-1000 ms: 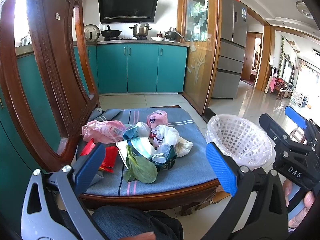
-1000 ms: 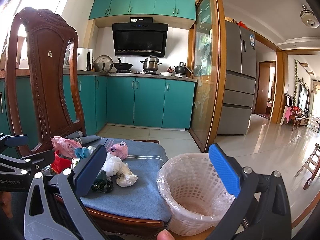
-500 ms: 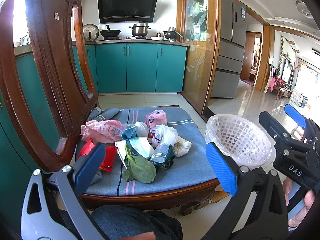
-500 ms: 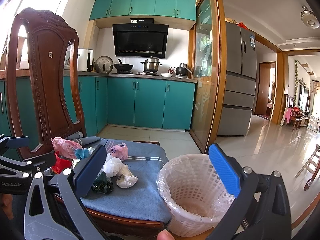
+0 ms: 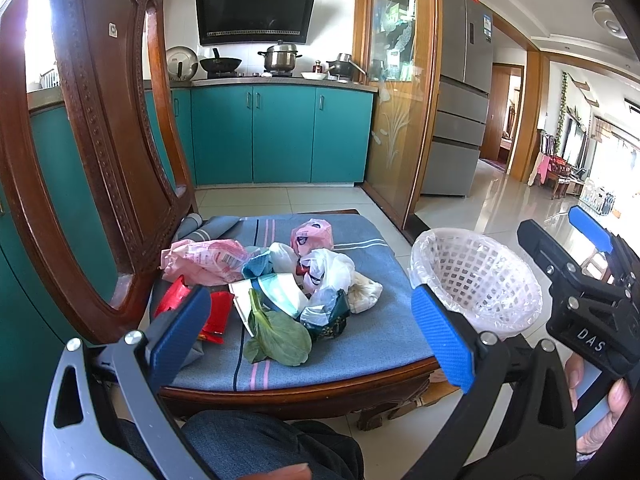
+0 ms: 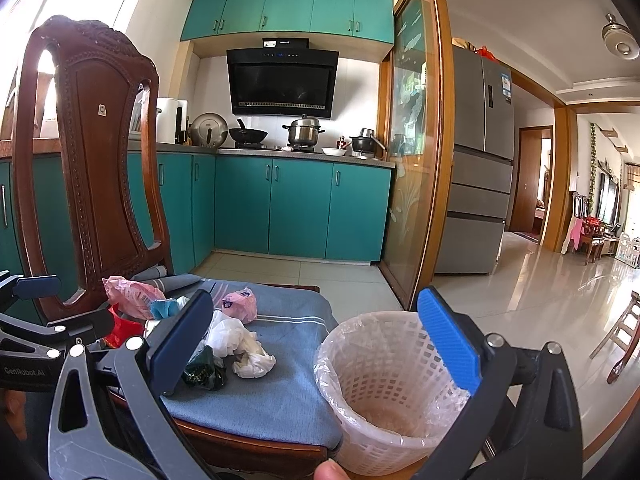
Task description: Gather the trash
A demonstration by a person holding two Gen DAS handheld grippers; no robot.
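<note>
Right now both of my jaws stand wide apart and hold nothing. My left gripper (image 5: 310, 332) hangs low in front of the chair seat, its blue pads framing the heap of trash. My right gripper (image 6: 316, 340) hangs beside it, over the white mesh bin (image 6: 384, 392), which stands on the floor just beside the seat's right edge and is lined with a clear bag.

Between my left pads lies a green leaf (image 5: 280, 338) at the near edge of the heap. Just behind it sit a pale paper cup (image 5: 280, 290) and a dark green wrapper (image 5: 328, 316), with a crumpled white bag (image 5: 326, 270) and a whitish wad (image 5: 364, 296) to the right. A red packet (image 5: 216, 312) lies at the left, a pink printed bag (image 5: 204, 258) behind it, and a small pink pouch (image 5: 312, 236) furthest back. All of it rests on the blue striped cushion (image 5: 380, 344) of the carved wooden chair (image 5: 104, 128).

Beyond stand teal cabinets (image 6: 300, 208) and a grey refrigerator (image 6: 480, 160).
</note>
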